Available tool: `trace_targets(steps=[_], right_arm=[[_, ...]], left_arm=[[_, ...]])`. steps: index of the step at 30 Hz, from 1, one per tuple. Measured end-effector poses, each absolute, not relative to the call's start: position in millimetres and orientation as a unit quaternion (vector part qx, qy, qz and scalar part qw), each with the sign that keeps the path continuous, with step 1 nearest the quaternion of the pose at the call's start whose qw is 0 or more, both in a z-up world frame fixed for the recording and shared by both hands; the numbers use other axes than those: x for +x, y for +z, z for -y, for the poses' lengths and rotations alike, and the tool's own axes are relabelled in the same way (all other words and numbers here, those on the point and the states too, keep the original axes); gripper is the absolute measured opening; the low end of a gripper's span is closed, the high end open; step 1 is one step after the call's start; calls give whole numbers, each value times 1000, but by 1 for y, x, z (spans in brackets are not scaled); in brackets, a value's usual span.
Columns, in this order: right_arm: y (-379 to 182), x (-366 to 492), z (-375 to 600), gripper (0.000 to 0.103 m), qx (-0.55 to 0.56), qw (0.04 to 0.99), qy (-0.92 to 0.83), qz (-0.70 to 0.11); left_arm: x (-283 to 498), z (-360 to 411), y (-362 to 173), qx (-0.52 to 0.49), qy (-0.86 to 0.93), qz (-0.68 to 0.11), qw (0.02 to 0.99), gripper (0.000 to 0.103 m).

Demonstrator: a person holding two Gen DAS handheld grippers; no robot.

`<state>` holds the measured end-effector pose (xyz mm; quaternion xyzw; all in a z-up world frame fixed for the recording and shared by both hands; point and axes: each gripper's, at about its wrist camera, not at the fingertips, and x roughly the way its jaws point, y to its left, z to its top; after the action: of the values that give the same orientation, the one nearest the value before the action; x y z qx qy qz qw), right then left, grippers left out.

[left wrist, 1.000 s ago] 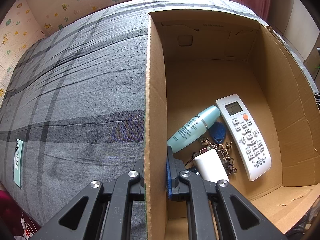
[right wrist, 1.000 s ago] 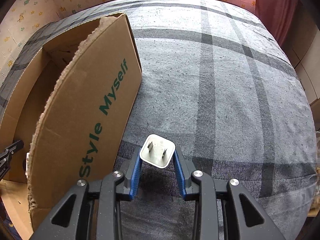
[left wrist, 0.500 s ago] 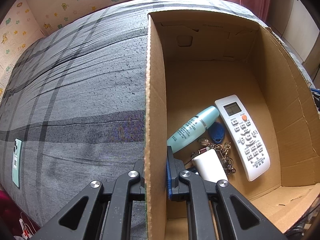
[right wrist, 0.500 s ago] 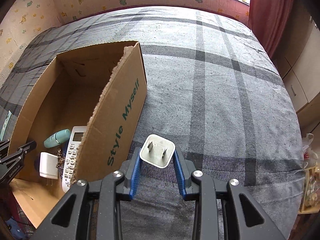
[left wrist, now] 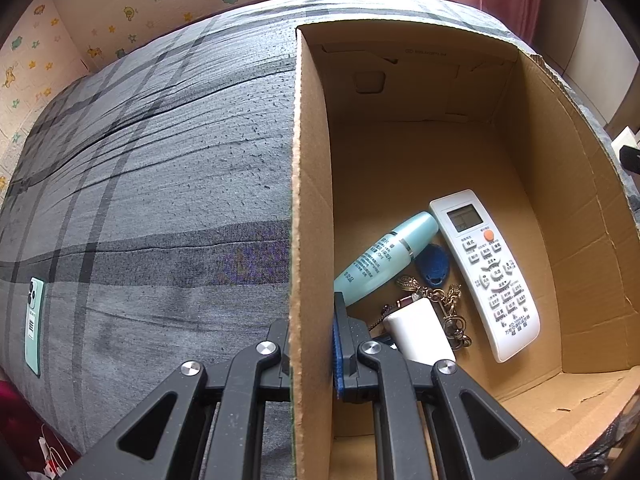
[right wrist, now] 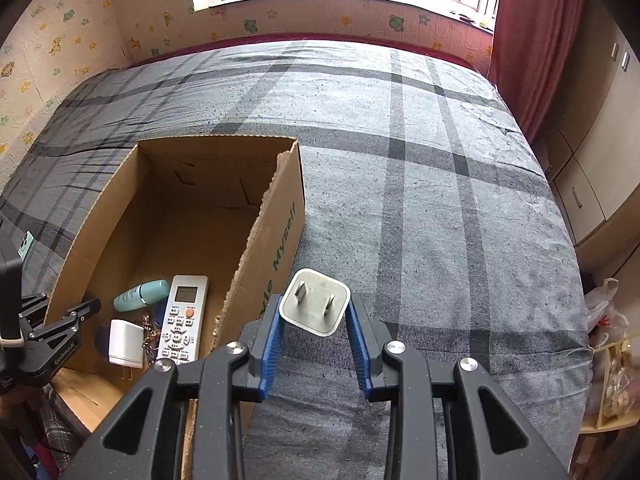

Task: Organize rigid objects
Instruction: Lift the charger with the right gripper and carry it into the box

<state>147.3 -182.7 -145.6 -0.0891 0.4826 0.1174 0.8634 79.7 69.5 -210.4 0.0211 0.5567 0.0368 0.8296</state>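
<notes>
- The left gripper [left wrist: 311, 344] is clamped on the left wall of the cardboard box [left wrist: 312, 184], one finger outside it and the blue-padded one inside, with the wall filling the gap between them.
- Ahead and right of that gripper the box floor is bare toward the far wall; the torn right wall [right wrist: 256, 236] rises just left of the right gripper [right wrist: 315, 332].
- Right of the right gripper the grey plaid bed [right wrist: 460, 220] stretches open to its edges.
- Compared with a second ago, the right wrist view now looks down into the box from higher up, with more of the bed and the window showing; the left gripper's hold on the wall is unchanged.
- The right gripper is closed on a white charger [right wrist: 315, 303], prongs facing the camera, held above the bed just right of the box wall.
- Inside the box, just ahead and right of the left gripper, lie a second white charger [left wrist: 418, 332], keys [left wrist: 440, 300], a blue tag [left wrist: 434, 265], a teal bottle [left wrist: 386, 256] and a white remote [left wrist: 486, 274].
- A teal phone [left wrist: 34, 320] lies on the bed far left of the left gripper.
</notes>
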Motion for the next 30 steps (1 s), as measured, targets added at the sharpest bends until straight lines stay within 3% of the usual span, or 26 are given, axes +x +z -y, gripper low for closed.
trace_targets(steps=[15,30], right_arm=[[-109,145,148,33,-107,874,146,-452],[-130,150,81,33,-124,852,200,-467]], left_arm=[[80,-70,-210,20,35,-558,829,11],[80,-72,-210,19,33,-558,829,12]])
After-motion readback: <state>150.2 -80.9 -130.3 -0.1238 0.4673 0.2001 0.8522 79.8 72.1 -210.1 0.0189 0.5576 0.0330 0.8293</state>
